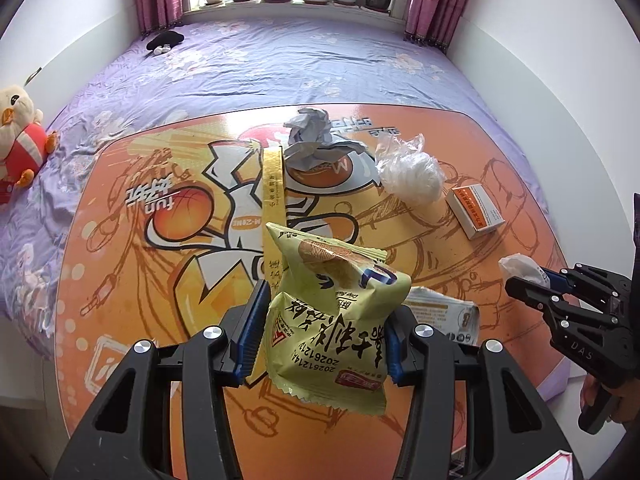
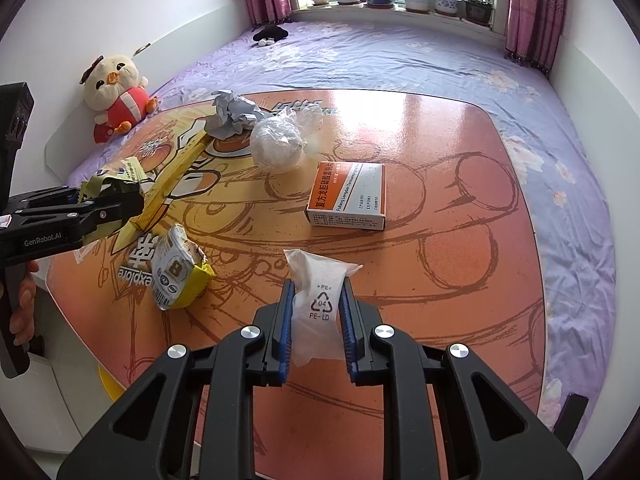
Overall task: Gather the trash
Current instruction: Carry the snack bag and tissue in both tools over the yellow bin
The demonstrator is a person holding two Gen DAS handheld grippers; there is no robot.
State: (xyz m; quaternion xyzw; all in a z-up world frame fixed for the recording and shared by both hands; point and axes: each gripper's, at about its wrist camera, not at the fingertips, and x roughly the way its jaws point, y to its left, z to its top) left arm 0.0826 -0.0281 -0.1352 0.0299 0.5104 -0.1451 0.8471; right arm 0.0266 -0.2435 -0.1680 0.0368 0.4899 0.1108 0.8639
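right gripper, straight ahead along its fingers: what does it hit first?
The right gripper is already shut on a white PE-LD plastic bag. Beyond the bag the line most likely meets bare orange tabletop, short of the medicine box; depth is unclear.

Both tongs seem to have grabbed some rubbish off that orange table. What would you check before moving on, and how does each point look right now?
1. Left tongs clamped on the green snack bag: ok.
2. Right tongs clamped on the white plastic pouch: ok.
3. Both pieces lifted clear of the table: cannot tell.
4. Table cleared: not ok; the medicine box, crumpled paper, yellow strip, clear bag and yellow wrapper remain.
5. Bin in sight: not ok.
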